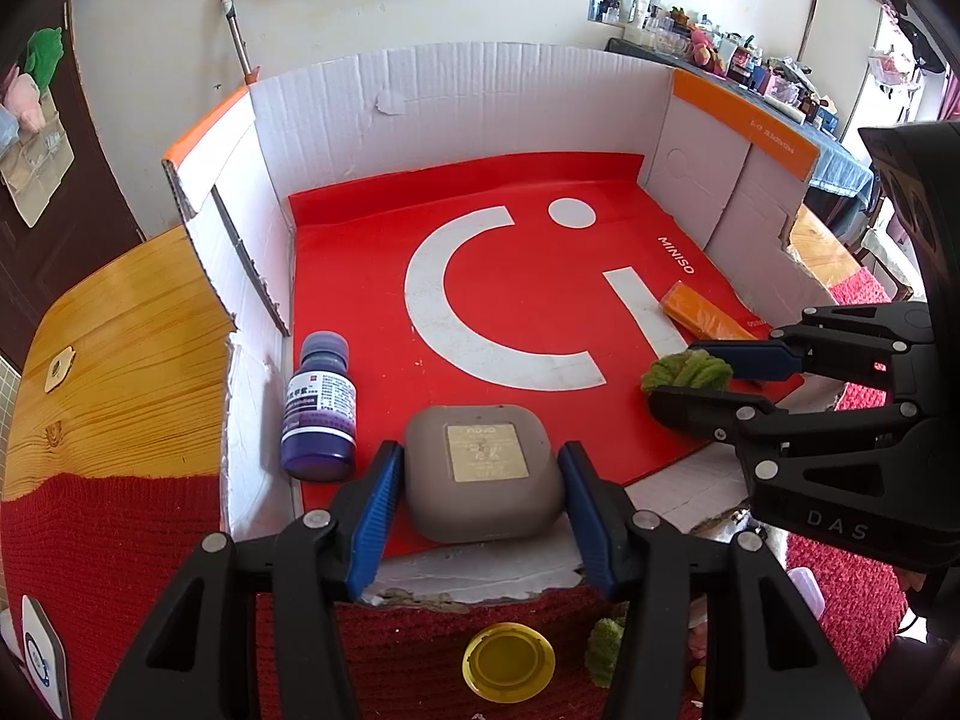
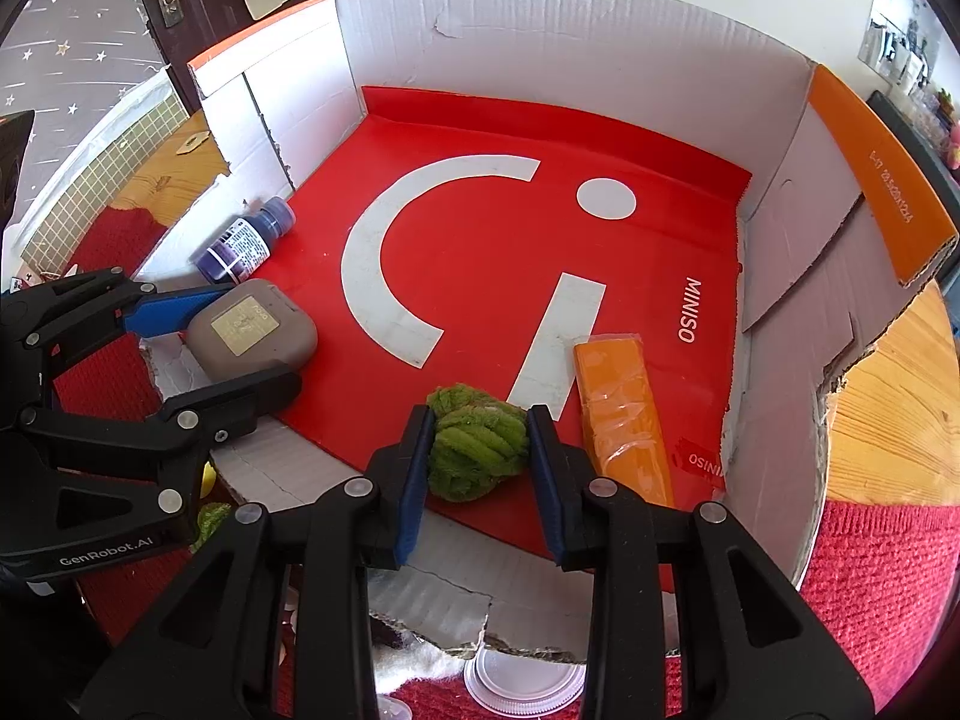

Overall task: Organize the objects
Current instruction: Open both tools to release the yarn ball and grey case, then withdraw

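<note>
**Box stock, two items in hand**

While both grippers rest inside the cardboard box [image 1: 456, 84], four items sit on its red liner: purple bottle [image 1: 318, 414], orange packet [image 2: 624, 420], grey case [image 1: 483, 471], green yarn ball [image 2: 477, 450]. Outstanding, by estimate: yellow lid [image 1: 509, 662] and a second green tuft outside. Left gripper [image 1: 480, 498]: part-open, clasping the grey case. Right gripper [image 2: 480, 468]: nearly closed, pinching the yarn ball.

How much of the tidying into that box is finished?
Already lying in the cardboard box: purple bottle and orange packet. In hand: left gripper around the grey case, right gripper squeezing a green yarn ball. Left outside: yellow lid.
</note>
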`<state>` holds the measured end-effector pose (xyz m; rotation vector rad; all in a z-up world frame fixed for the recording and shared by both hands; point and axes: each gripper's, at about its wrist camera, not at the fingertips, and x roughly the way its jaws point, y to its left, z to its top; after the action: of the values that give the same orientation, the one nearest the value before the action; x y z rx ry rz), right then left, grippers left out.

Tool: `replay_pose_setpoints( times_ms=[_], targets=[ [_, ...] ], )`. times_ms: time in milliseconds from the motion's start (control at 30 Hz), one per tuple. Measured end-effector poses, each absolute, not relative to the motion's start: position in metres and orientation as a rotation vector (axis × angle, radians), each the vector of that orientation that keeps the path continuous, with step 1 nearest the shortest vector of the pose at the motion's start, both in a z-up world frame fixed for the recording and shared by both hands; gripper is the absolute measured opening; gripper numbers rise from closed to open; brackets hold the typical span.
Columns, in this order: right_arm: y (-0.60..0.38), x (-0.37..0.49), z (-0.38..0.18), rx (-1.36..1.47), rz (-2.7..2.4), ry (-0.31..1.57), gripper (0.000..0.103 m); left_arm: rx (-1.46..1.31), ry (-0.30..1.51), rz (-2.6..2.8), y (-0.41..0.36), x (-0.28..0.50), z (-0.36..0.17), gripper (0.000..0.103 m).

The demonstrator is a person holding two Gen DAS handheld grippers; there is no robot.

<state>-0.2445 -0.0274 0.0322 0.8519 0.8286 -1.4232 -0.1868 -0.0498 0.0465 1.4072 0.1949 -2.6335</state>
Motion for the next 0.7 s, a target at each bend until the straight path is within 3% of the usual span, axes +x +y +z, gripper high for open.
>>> replay_pose_setpoints(
  times_ms=[167, 233, 700],
  targets=[
    [-0.0265, -0.2418, 0.0328, 0.841, -1.419, 0.835, 0.034, 1.403, 0.197, -2.634, -0.0503, -0.1870, 0.0474, 0.056],
    [-0.0273, -0.2410, 0.0333, 0.836, -1.418, 0.834, 0.056, 1.404, 0.196, -2.632, -0.0503, -0.1871, 0.0472, 0.056],
    [-0.0300, -0.2418, 0.0345, 0.824, -1.410, 0.825, 0.057, 1.393, 0.218, -2.627, -0.0529, -0.1864, 0.0487, 0.057]
  ],
)
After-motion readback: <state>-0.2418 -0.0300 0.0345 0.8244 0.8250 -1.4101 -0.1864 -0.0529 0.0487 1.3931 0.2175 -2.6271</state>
